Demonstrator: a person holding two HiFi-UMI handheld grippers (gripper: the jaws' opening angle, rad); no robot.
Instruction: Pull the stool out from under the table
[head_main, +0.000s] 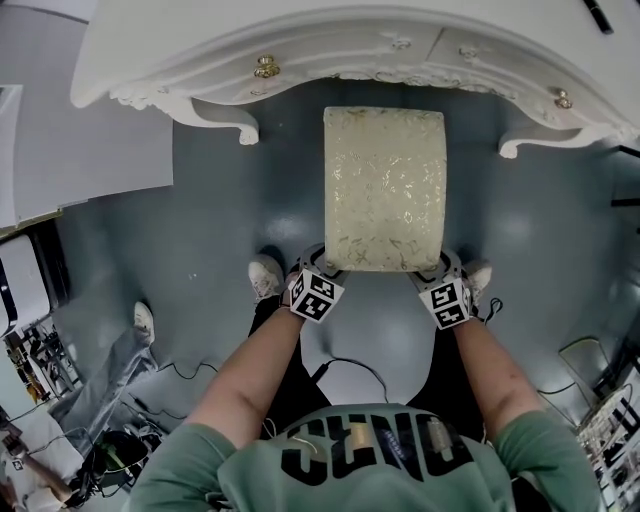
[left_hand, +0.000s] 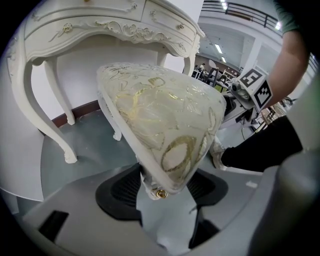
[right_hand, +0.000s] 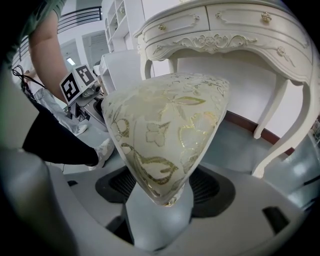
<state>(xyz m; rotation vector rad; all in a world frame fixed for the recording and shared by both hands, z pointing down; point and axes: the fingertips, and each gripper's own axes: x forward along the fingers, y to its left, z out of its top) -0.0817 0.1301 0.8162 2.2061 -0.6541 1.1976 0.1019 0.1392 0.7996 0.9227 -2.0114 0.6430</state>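
A stool (head_main: 384, 185) with a cream cushion patterned in gold stands on the grey floor, its far end just under the front edge of the white carved table (head_main: 300, 40). My left gripper (head_main: 318, 268) clasps the stool's near left corner, and my right gripper (head_main: 440, 266) clasps the near right corner. In the left gripper view the cushion corner (left_hand: 160, 115) with its gold stud sits wedged between the black pads (left_hand: 120, 192). The right gripper view shows the same: the corner of the stool (right_hand: 165, 125) is pressed between its pads (right_hand: 212, 187).
The table's curved legs (head_main: 225, 122) (head_main: 520, 145) flank the stool's far end. The person's shoes (head_main: 265, 275) (head_main: 478, 272) stand just behind the grippers. Cables (head_main: 350, 365) trail on the floor, and clutter (head_main: 40, 360) fills the lower left.
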